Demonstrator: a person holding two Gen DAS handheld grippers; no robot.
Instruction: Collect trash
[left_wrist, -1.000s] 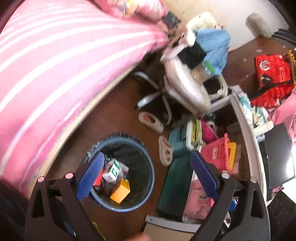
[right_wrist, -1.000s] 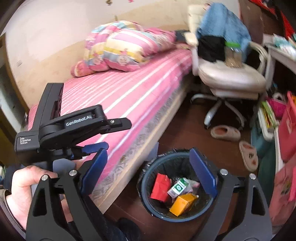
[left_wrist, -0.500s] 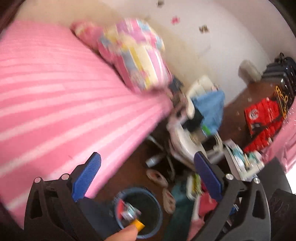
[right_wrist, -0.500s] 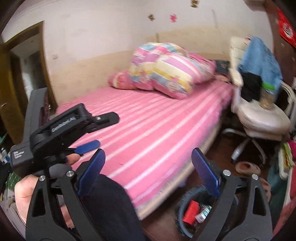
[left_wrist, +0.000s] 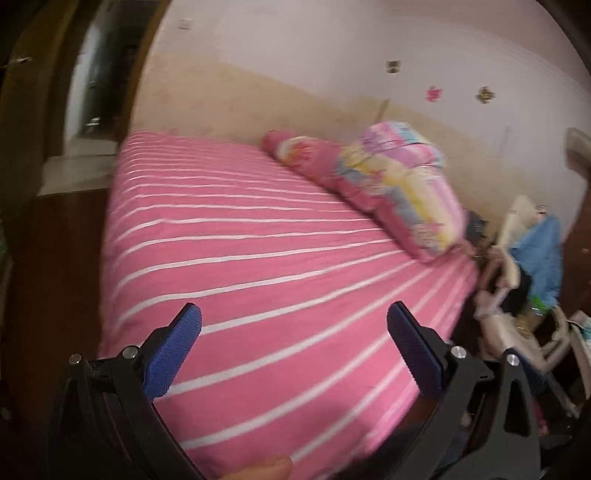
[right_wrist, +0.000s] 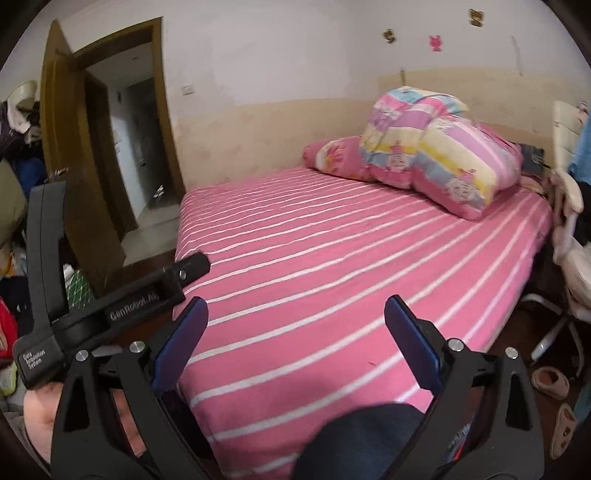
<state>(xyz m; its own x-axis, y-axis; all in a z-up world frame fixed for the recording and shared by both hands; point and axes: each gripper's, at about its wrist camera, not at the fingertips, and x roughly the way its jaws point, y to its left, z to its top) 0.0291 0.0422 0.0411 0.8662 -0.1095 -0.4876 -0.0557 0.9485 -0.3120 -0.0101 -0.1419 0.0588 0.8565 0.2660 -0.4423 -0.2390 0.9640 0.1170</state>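
No trash and no bin shows in either view. In the left wrist view my left gripper (left_wrist: 295, 332) stands open, its blue pads (left_wrist: 177, 350) wide apart over the pink striped bed (left_wrist: 258, 240), with nothing between them. In the right wrist view my right gripper (right_wrist: 295, 332) is likewise open and empty above the same bed (right_wrist: 351, 258). At the left of that view, the black housing of the left gripper (right_wrist: 136, 310) is held by a hand (right_wrist: 37, 410).
A folded pastel quilt (right_wrist: 436, 155) and pink pillow (right_wrist: 332, 155) lie at the head of the bed. A white chair (right_wrist: 569, 236) with blue cloth stands at the right, slippers (right_wrist: 550, 382) on the floor beside it. An open doorway (right_wrist: 136, 147) is at the left. A dark-clothed limb (right_wrist: 369, 435) sits low between the fingers.
Both grippers have swung up and away from the bin of trash, which has dropped out of view. They now face across the bed towards the wall, jaws still wide.
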